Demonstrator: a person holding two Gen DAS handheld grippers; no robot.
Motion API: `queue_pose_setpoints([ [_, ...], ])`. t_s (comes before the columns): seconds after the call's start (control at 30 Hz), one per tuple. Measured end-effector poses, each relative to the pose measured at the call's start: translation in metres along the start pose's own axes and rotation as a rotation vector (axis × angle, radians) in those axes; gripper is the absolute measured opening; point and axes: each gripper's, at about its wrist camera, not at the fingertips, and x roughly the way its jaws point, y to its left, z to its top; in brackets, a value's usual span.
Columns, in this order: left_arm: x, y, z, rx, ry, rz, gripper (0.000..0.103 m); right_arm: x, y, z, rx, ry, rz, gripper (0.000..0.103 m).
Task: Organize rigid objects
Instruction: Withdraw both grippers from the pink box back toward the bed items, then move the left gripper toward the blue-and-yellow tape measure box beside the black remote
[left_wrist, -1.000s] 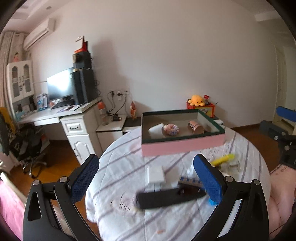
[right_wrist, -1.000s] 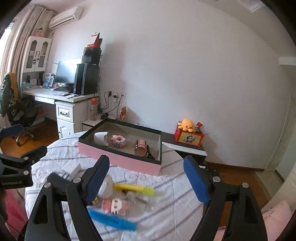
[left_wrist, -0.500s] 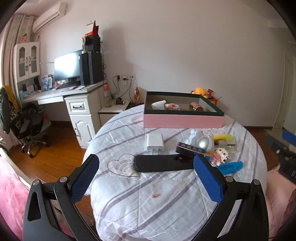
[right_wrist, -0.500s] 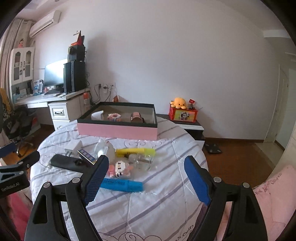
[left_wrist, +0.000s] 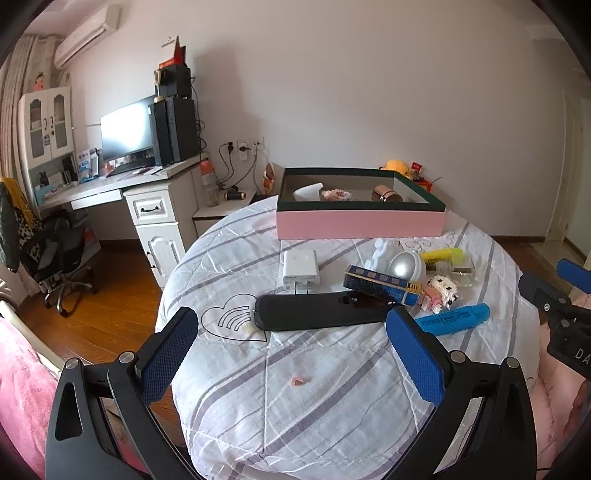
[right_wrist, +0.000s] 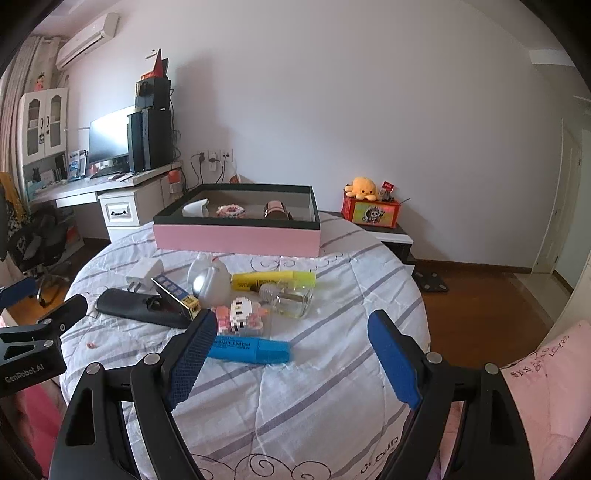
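Note:
A pink box with a dark green rim (left_wrist: 360, 223) (right_wrist: 236, 238) stands at the far side of the round table and holds a white cup, a pink ring and a copper cylinder. Before it lie a white charger (left_wrist: 300, 267), a long black case (left_wrist: 321, 315), a dark blue carton (left_wrist: 380, 284), a silver egg shape (left_wrist: 404, 266), a yellow highlighter (right_wrist: 273, 280), a glass bottle (right_wrist: 291, 299), a block figure (right_wrist: 240, 314) and a blue highlighter (right_wrist: 247, 347). My left gripper (left_wrist: 291, 325) hangs open near the black case. My right gripper (right_wrist: 292, 325) hangs open beside the blue highlighter. Both are empty.
The table wears a white striped cloth (left_wrist: 332, 387). A white desk with a monitor (left_wrist: 125, 129) and an office chair (left_wrist: 55, 254) stand to the left. A low cabinet with a yellow plush toy (right_wrist: 364, 188) sits to the right. Pink bedding (right_wrist: 546, 387) borders the near side.
Both grippers have come down and the views have levelled out, so more of the table's near side shows. The objects lie where they were, and the jaws stand as wide as before.

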Motion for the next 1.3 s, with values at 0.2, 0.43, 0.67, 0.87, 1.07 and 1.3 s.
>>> queue_pose_setpoints([
  [0.2, 0.006, -0.003, -0.003, 0.018, 0.021, -0.002, 0.103, 0.009, -0.001, -0.007, 0.004, 0.035, 0.004, 0.085],
  [0.43, 0.011, -0.003, -0.005, 0.028, 0.036, -0.001, 0.103, 0.023, 0.003, -0.015, -0.004, 0.079, 0.018, 0.085],
  [0.67, 0.019, 0.000, -0.010, 0.028, 0.059, -0.003, 0.103, 0.033, 0.005, -0.022, -0.002, 0.114, 0.033, 0.085],
  [0.87, 0.027, 0.008, -0.014, 0.011, 0.089, -0.013, 0.103, 0.047, 0.010, -0.027, -0.020, 0.141, 0.074, 0.085],
  [1.07, 0.031, 0.013, -0.018, 0.007, 0.103, -0.007, 0.103, 0.072, 0.011, -0.029, -0.060, 0.156, 0.106, 0.085],
  [1.3, 0.036, 0.013, -0.023, 0.014, 0.121, -0.008, 0.103, 0.090, 0.002, -0.026, -0.077, 0.163, 0.236, 0.085],
])
